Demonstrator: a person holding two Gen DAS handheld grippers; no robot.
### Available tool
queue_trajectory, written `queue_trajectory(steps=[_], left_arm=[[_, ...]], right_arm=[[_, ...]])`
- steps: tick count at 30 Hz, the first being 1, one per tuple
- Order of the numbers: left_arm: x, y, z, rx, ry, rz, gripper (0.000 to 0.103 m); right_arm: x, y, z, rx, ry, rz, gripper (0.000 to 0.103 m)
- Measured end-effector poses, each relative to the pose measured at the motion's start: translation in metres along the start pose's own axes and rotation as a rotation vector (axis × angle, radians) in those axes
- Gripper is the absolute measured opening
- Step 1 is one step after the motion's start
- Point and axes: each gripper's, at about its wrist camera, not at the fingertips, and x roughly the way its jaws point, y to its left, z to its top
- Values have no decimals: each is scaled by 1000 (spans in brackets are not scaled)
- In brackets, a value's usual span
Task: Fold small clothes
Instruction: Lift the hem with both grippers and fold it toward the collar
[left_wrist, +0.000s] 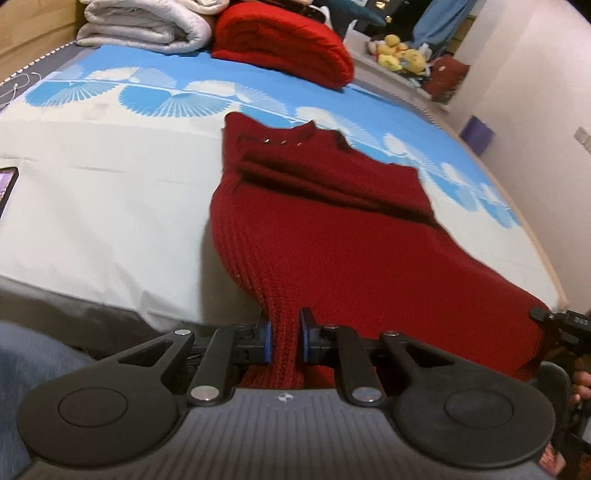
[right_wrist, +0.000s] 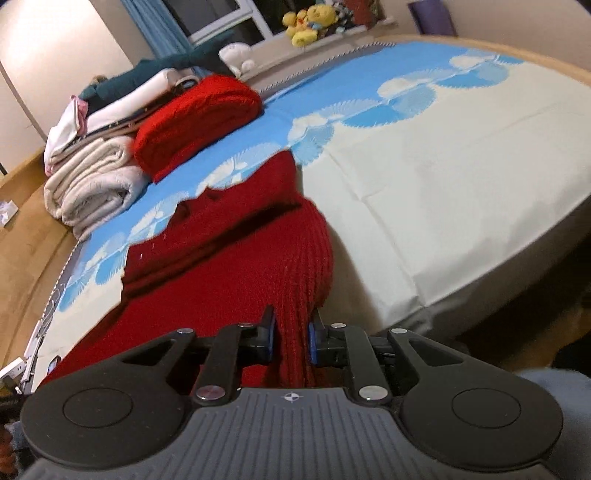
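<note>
The ribbed knit sweater (left_wrist: 332, 229) looks coarse and matt, the printed bedsheet (left_wrist: 110, 177) smooth cotton-like cloth.

Both cameras sit right behind their own fingers, low at the near edge of the bed (left_wrist: 110, 177), angled down across it. The left view faces toward the far right corner, the right toward the far left. The 2 views share the red sweater (left_wrist: 325, 236) and the folded pile (right_wrist: 96, 184).

red knit sweater (left_wrist: 325, 236) | near hem lifted | collar end on bed
</note>
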Motion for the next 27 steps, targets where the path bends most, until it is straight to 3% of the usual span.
queue_trajectory(steps=[5,8,13,18,21,24,25,27], left_arm=[[-12,0,7,-29,-17,-34,15],[-6,-4,33,-17,-34,-44,15],[19,-4,98,-35,-59,-78,15],[77,10,185,-99,-44,-55,14],[136,28,237,-138,-9,-12,14],[204,55,272,-221,37,71,25],[227,67,281,-267,60,111,31],[265,92,291,-389,146,116,33]], right_arm=[[-14,-1,9,51,-15,-19,16],[-11,7,24,49,-25,-4,16],[23,36,81,34,-46,37,15],[100,60,154,42,-21,20,15],[164,62,193,86,16,-37,15],[238,54,221,182,46,-127,16],[264,48,227,220,62,-132,20],[311,31,231,308,91,-141,42]])
